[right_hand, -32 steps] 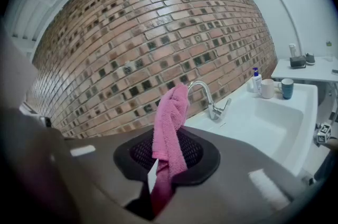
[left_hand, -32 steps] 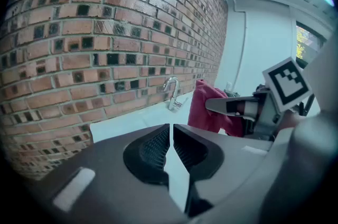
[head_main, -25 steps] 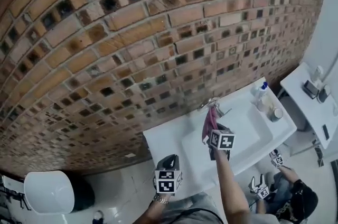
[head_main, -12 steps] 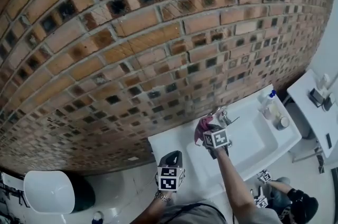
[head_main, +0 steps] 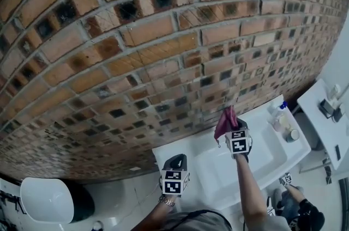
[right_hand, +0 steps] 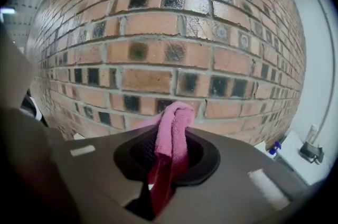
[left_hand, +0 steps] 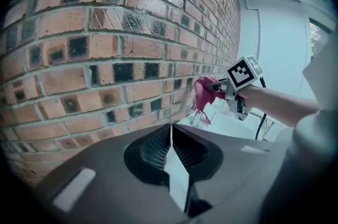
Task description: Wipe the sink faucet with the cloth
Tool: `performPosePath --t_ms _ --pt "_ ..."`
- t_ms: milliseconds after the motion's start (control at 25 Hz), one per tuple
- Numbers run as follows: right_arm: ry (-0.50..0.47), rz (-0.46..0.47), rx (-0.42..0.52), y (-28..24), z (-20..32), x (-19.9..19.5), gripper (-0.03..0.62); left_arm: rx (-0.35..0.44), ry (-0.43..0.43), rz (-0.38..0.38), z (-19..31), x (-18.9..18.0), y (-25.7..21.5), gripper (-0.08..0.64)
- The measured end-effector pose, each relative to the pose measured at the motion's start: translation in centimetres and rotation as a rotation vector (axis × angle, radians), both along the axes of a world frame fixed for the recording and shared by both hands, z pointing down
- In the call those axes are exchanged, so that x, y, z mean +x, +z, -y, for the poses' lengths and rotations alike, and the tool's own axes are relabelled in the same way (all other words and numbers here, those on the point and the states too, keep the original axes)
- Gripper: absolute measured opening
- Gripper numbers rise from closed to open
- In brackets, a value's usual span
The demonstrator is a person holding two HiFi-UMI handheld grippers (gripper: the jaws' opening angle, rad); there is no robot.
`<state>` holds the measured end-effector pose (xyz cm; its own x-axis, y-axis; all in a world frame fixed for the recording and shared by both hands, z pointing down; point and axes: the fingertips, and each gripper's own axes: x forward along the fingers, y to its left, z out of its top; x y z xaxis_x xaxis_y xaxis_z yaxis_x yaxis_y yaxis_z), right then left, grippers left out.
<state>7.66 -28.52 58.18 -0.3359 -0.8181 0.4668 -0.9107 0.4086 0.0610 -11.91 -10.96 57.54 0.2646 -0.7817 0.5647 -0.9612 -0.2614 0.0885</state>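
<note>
Since half a second earlier, the right gripper [head_main: 233,129] had lifted clear of the faucet [left_hand: 197,118], which stood just below it. Its jaws pinched the pink cloth [head_main: 224,122], held up near the brick wall [head_main: 163,34]. Well to its left, beside the sink [head_main: 262,160], the left gripper [head_main: 176,165] hovered, jaws pressed together on nothing.

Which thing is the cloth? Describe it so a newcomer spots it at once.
Below the brick wall sits a white sink. Over its back edge, the right hand-held gripper is shut on the cloth, which hangs bunched from the jaws. It is the only pink, soft thing there; the bottles at the sink's right corner are pale.
</note>
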Motion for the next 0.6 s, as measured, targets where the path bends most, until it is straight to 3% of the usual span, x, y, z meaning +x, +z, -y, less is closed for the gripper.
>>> performPosePath --t_ms 240,440,520,600 --pt "0.087 0.046 0.014 1.0 3.2 4.6 0.048 -0.035 0.018 -0.013 0.5 0.7 1.6 0.031" --pt "0.207 0.097 -0.126 6.5 4.0 9.3 0.041 -0.051 0.023 -0.014 0.5 0.5 2.3 0.031" --pt "0.243 0.088 -0.179 9.1 3.3 9.9 0.035 -0.055 0.018 -0.016 0.6 0.2 2.5 0.031" --pt "0.216 0.031 -0.222 10.8 2.0 9.2 0.034 -0.066 0.014 -0.029 0.8 0.2 2.8 0.029"
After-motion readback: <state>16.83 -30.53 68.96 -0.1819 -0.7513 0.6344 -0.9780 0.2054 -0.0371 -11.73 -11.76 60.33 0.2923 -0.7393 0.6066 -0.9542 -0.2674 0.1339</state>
